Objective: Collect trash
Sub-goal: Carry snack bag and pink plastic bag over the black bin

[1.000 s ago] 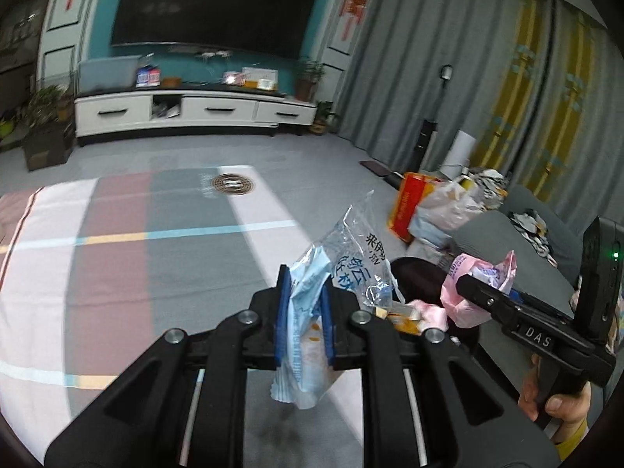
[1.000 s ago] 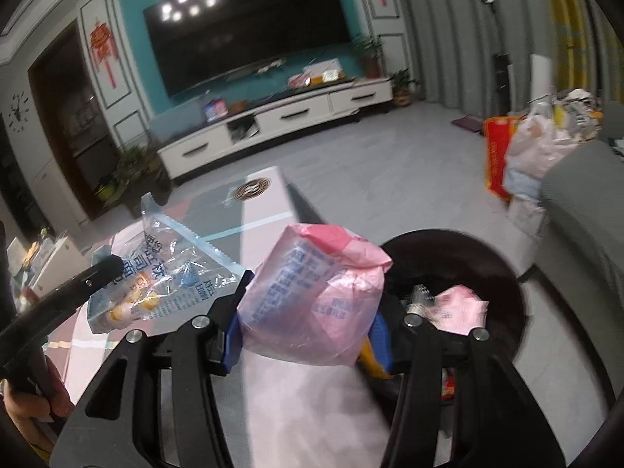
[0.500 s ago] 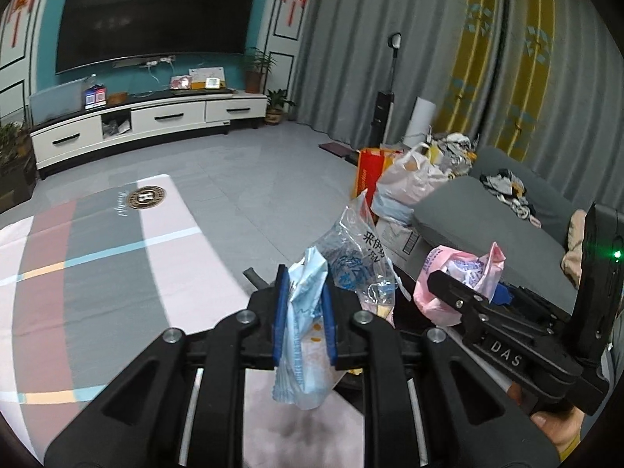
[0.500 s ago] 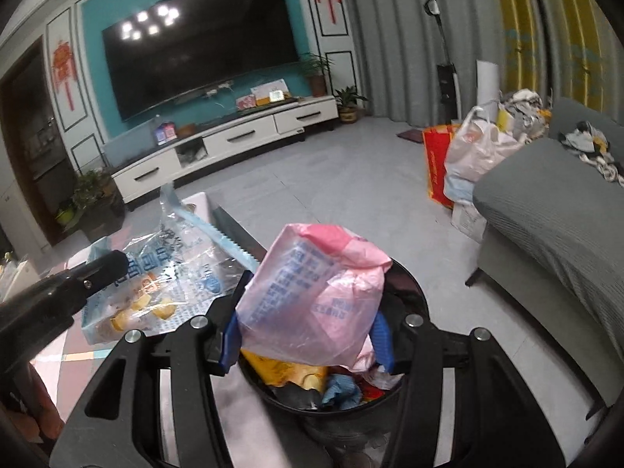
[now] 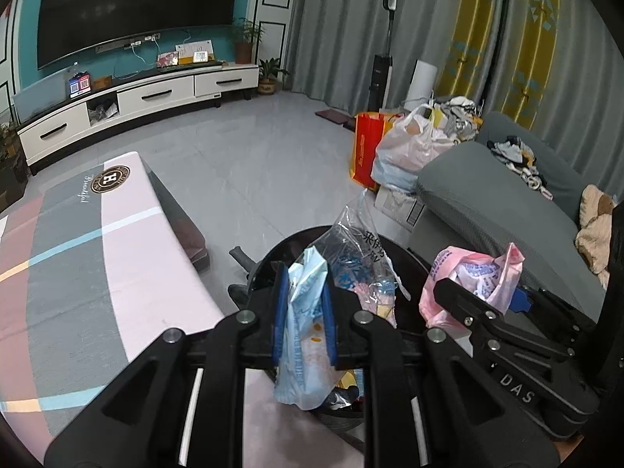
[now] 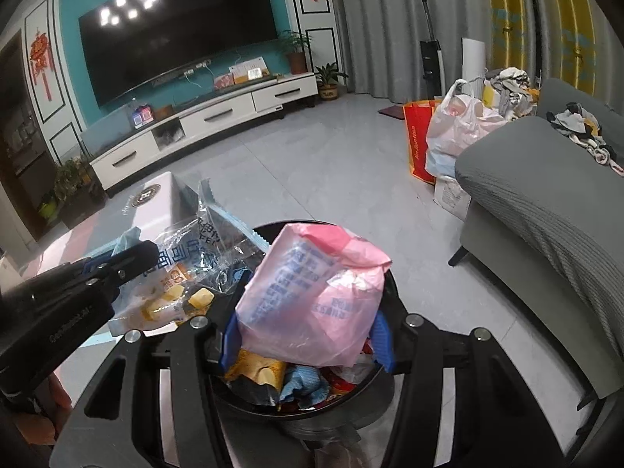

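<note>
Hanging directly over the black bin (image 6: 384, 380), the right tongs (image 6: 306, 335) clamp a pink bag (image 6: 312, 296); beside them the left tongs (image 5: 302, 312) pinch a clear snack wrapper (image 5: 304, 335) above its rim.

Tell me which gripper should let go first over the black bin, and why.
Right, probably. The right gripper holds the pink bag squarely above the open black bin. The left gripper grips the clear snack wrapper nearer the bin's rim, partly over the table.
</note>
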Demonstrator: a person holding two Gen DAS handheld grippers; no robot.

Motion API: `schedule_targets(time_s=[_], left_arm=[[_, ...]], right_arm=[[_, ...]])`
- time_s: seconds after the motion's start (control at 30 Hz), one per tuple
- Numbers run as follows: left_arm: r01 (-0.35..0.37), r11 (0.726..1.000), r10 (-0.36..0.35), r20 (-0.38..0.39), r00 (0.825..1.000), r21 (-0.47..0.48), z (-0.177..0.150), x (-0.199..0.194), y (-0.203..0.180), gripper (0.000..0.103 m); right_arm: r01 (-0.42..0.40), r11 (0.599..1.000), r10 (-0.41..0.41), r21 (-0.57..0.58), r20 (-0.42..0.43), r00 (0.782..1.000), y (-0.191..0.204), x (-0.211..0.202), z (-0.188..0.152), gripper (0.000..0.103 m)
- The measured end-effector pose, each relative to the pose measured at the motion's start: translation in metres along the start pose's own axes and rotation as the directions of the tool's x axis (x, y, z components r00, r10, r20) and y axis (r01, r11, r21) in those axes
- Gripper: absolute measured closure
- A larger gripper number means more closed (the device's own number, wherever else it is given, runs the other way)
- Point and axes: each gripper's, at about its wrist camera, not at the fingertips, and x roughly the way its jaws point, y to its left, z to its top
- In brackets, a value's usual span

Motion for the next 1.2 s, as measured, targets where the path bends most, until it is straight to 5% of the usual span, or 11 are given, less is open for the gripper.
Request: schedule_targets(time_s=[1.2], left_arm=[[-0.067, 0.995, 0.078, -0.166, 0.983, 0.073, -0.004, 0.055, -0.028, 0.084]], right_arm=[[0.037, 0.999, -0.036, 0.000, -0.110, 0.993, -0.023, 0.031, 0.002, 0.048]])
